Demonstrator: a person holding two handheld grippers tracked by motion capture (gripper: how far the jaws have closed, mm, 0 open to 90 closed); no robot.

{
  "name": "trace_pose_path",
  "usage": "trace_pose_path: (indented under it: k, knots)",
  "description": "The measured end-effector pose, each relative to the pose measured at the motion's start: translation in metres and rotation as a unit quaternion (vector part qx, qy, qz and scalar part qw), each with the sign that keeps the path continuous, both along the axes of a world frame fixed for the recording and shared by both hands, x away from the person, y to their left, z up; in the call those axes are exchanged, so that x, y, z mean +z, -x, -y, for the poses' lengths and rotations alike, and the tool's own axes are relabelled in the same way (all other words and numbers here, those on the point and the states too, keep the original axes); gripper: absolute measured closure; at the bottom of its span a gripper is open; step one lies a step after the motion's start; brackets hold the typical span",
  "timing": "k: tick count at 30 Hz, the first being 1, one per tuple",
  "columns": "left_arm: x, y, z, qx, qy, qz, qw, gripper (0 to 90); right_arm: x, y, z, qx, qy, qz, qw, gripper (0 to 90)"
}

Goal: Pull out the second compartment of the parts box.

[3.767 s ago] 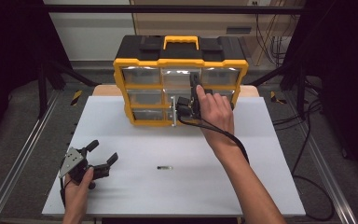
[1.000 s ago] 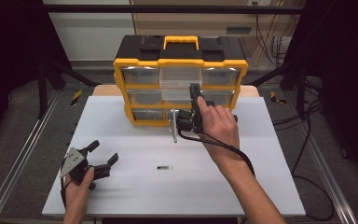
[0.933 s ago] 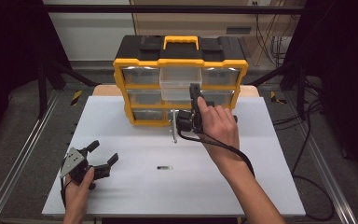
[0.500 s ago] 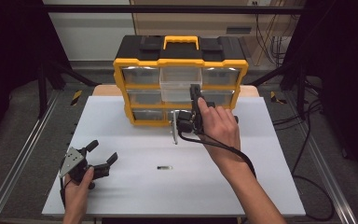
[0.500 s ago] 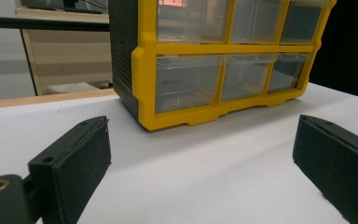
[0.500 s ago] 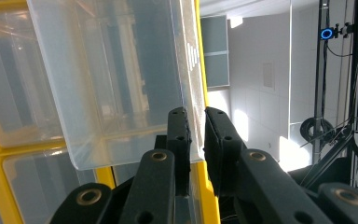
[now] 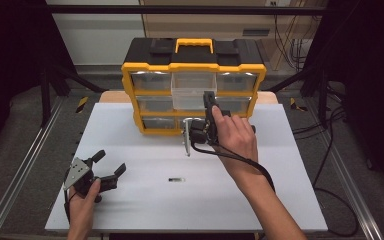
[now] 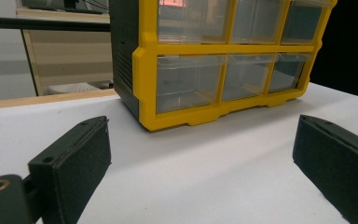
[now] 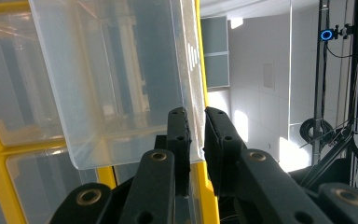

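The white counter (image 7: pixel 300 165) carries a yellow-and-black drawer cabinet (image 7: pixel 193 65) at its far middle, whose top-centre clear drawer (image 7: pixel 189 90) sticks out toward the near side. The right gripper (image 9: pixel 195 122) pinches that drawer's thin front wall, so I judge a crooked pull could jam it or slip the grip. The left gripper (image 7: pixel 102 170) rests near left, jaws spread, and a small dark object (image 7: pixel 177 179) lies in the near middle.
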State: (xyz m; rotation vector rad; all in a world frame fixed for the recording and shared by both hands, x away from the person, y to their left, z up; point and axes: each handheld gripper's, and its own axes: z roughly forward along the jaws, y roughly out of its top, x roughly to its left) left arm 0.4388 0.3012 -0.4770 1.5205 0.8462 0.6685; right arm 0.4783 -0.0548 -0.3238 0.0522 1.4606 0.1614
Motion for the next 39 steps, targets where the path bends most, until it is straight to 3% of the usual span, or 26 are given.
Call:
trace_pose_path:
  k: [39]
  knots:
    - [0.000,0.000,-0.001,0.002,0.002,-0.002,1.0000,4.1,-0.001,0.016,-0.006,-0.005,-0.002,-0.004,1.0000,79.2]
